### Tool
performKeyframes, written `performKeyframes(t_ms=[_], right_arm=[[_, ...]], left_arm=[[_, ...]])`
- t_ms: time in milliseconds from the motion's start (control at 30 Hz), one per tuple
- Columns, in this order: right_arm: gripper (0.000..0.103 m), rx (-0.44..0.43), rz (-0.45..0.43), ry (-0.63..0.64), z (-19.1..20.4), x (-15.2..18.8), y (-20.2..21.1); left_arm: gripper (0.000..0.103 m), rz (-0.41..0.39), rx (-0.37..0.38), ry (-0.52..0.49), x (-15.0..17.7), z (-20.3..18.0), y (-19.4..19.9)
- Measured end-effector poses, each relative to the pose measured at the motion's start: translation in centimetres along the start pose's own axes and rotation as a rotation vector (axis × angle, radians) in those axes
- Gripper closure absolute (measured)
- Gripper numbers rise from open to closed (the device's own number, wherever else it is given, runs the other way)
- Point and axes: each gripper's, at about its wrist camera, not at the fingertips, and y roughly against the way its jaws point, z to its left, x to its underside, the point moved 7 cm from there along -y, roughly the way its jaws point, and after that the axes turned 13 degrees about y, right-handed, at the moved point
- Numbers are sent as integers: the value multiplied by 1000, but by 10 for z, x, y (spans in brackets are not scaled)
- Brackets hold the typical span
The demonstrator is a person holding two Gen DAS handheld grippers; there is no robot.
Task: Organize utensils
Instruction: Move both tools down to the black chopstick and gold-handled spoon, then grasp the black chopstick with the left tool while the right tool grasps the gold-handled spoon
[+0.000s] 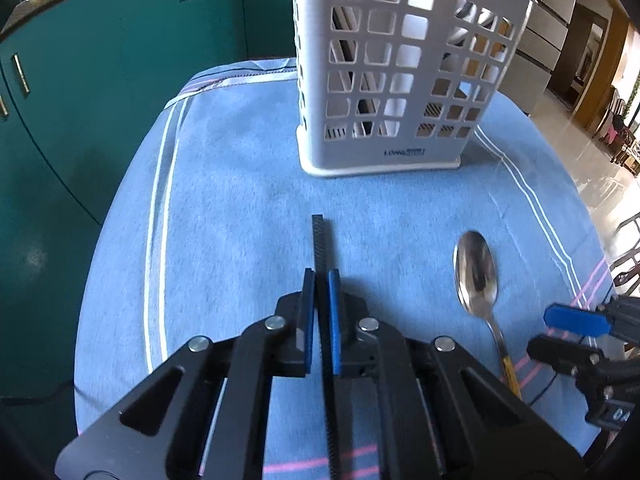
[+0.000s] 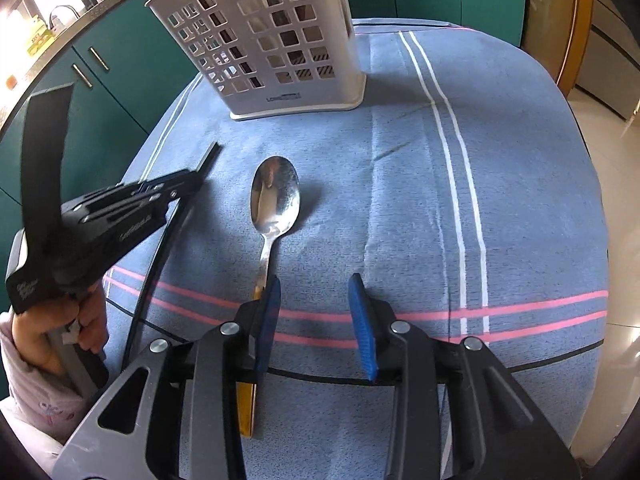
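A steel spoon (image 2: 275, 196) with a yellow handle lies on the blue cloth, bowl toward the white perforated utensil holder (image 2: 276, 36). It also shows in the left wrist view (image 1: 477, 272), right of the holder (image 1: 400, 64). My left gripper (image 1: 321, 276) is shut on a thin black ribbed strip (image 1: 319, 236) that points at the holder. In the right wrist view that strip (image 2: 209, 160) sticks out of the left gripper (image 2: 188, 184). My right gripper (image 2: 314, 292) is open and empty, its left finger over the spoon's handle.
The blue striped cloth (image 2: 460, 184) covers a small round table. Teal cabinets (image 1: 100, 92) stand close behind and to the left. Tiled floor (image 1: 580, 168) lies off the table's right edge. Some items stand inside the holder.
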Motion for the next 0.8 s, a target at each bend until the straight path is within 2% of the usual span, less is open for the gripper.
performKeyframes(t_ms=[233, 333, 600, 800], right_arm=[[68, -4, 0, 0, 0, -2, -2], [64, -2, -9, -3, 0, -1, -2], [62, 13, -15, -13, -4, -1, -3], [62, 15, -8, -12, -4, -2, -4]], left_arm=[[96, 5, 12, -7, 7, -1, 10], [95, 2, 12, -6, 5, -1, 11], [77, 17, 29, 2, -4, -2, -1], [71, 20, 37, 12, -18, 0, -10]])
